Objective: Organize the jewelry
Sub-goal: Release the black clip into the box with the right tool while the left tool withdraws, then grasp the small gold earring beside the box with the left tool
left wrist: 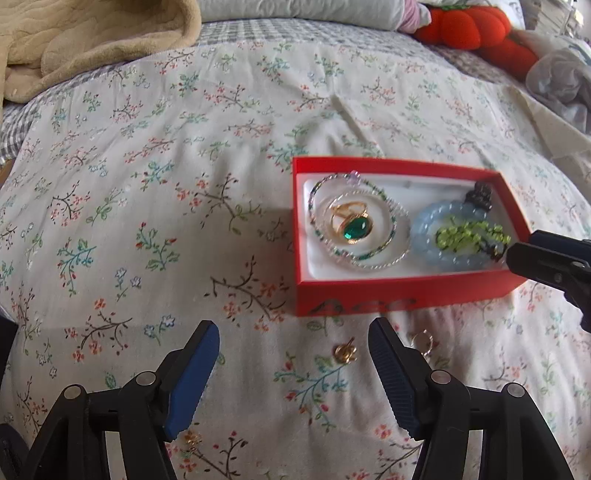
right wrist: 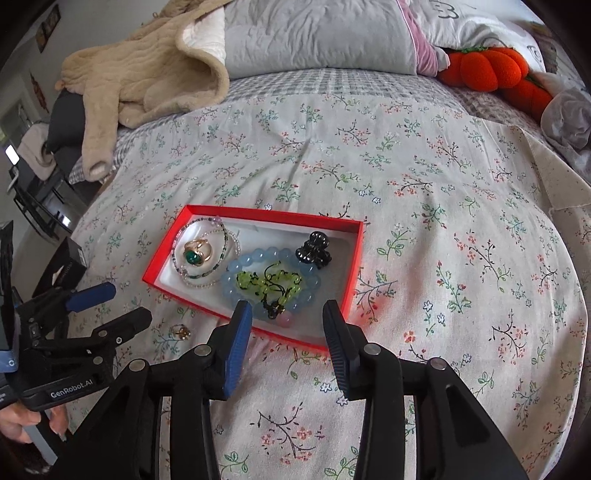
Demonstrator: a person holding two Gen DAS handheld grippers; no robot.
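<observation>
A red box lies on the floral bedcover. Inside are a gold ring with a green stone, a clear beaded bracelet, a pale blue bead bracelet, a green bead bracelet and a black hair clip. My left gripper is open just in front of the box. A small gold piece lies on the cloth between its fingers, untouched. My right gripper is open and empty over the near edge of the box, above the blue bracelet.
Two more small gold pieces lie on the cloth, one behind the left gripper's right finger and one under its left finger. A beige blanket, pillows and an orange plush sit at the bed's far end.
</observation>
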